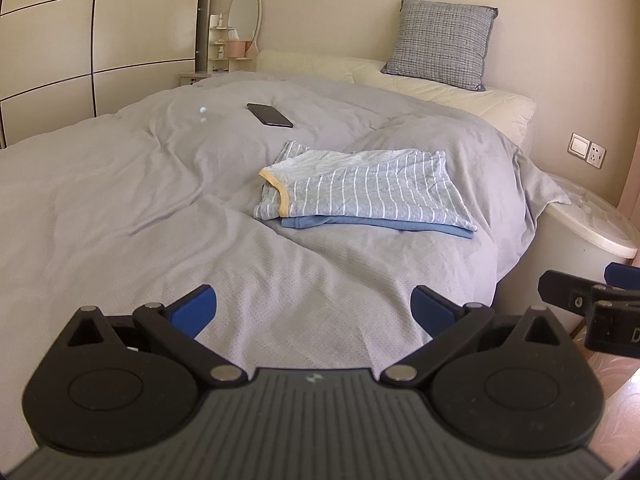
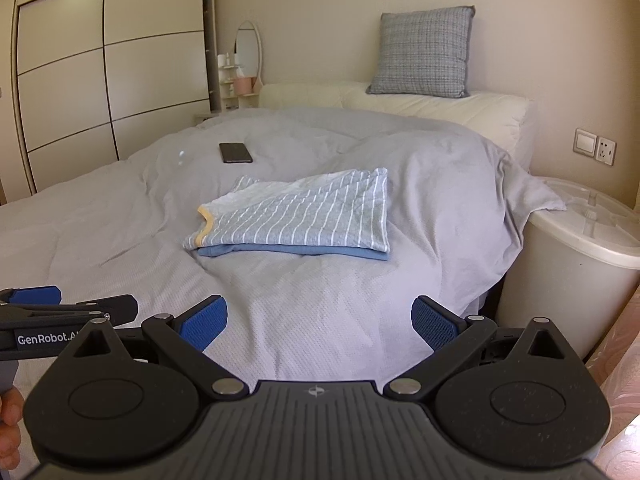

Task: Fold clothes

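Hovering over the near edge of the bed (image 1: 100, 208), both tongs were spread wide and held nothing: the left gripper (image 1: 314, 308) and the right gripper (image 2: 320, 314) sat side by side, pads apart. The striped shirt (image 2: 296, 216) lay already folded on top of a blue garment (image 2: 296, 251), well ahead of both tongs toward the bed's right side, untouched. Folding looked finished or paused; any next move would call for reaching forward to the stack. A phone (image 1: 269, 115) lay farther back.

Grey-blue white-striped shirt (image 2: 296, 216) (yellow collar trim) on plain blue garment (image 2: 288, 253); grey duvet (image 2: 320, 312).
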The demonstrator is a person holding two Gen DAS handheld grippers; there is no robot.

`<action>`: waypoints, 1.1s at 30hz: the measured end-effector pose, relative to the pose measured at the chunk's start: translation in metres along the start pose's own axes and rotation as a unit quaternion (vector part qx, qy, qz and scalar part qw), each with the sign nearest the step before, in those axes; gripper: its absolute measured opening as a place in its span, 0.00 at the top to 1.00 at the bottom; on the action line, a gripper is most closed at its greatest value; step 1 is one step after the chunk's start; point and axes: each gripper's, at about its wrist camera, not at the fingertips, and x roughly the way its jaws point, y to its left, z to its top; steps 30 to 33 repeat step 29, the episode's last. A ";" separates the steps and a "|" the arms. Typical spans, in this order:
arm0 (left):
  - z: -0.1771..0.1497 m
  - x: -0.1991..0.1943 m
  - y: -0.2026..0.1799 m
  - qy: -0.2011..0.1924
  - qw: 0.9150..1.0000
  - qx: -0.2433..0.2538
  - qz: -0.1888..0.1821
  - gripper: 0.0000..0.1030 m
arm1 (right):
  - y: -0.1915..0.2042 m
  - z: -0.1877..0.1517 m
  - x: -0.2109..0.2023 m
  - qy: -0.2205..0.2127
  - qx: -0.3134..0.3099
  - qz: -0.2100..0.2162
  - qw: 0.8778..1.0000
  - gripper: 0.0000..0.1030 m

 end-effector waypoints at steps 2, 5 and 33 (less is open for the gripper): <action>-0.001 0.000 0.000 0.000 1.000 0.001 0.002 0.01 | 0.000 0.000 0.000 0.000 0.001 0.000 1.000 0.02; -0.002 0.000 -0.001 0.000 1.000 0.003 0.005 0.01 | 0.000 -0.001 -0.001 0.000 0.002 -0.001 1.000 0.02; -0.012 0.000 -0.001 -0.002 1.000 0.015 0.014 0.01 | 0.003 -0.004 0.000 0.013 0.010 -0.003 1.000 0.02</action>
